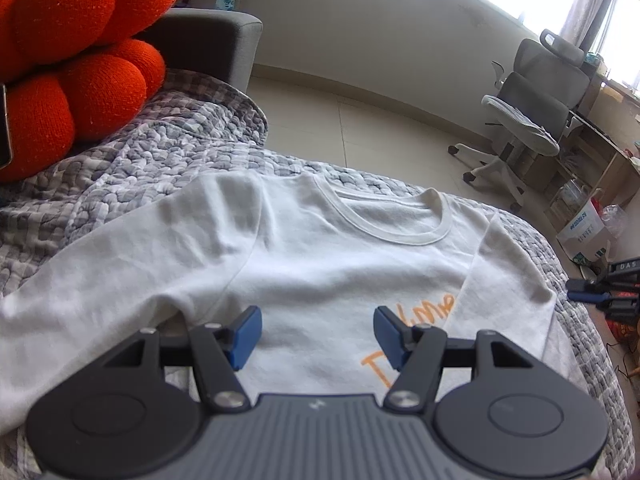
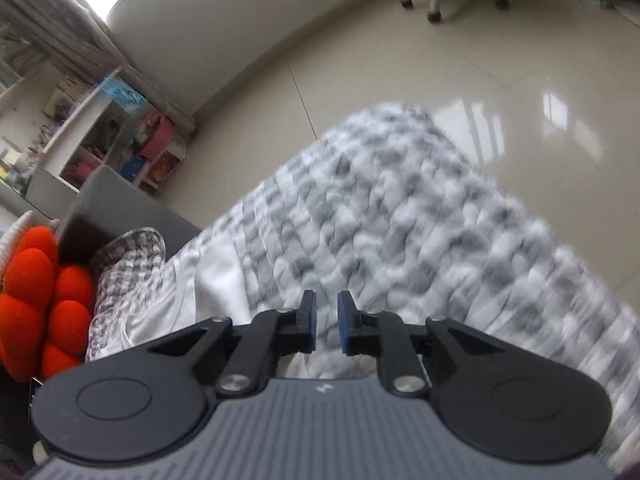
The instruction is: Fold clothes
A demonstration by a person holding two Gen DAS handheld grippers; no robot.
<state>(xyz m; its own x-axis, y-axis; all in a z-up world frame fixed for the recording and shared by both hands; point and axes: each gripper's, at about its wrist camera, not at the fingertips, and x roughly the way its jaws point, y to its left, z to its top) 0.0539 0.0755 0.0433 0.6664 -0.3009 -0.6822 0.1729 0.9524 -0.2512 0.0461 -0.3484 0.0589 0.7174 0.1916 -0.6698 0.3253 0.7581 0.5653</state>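
A white T-shirt with orange lettering lies face up on a grey-and-white quilt, collar toward the far edge. Its right sleeve is folded in over the chest; its left sleeve lies spread out. My left gripper is open and empty, hovering over the shirt's lower chest. My right gripper shows a narrow gap between its blue pads and holds nothing; it hovers over the quilt, and the white shirt shows to its left. The right gripper also shows at the right edge of the left wrist view.
An orange knotted cushion sits at the left against a grey sofa arm. A grey office chair stands on the tiled floor beyond the quilt. A cardboard box and shelves lie at the right. A bookshelf stands by the wall.
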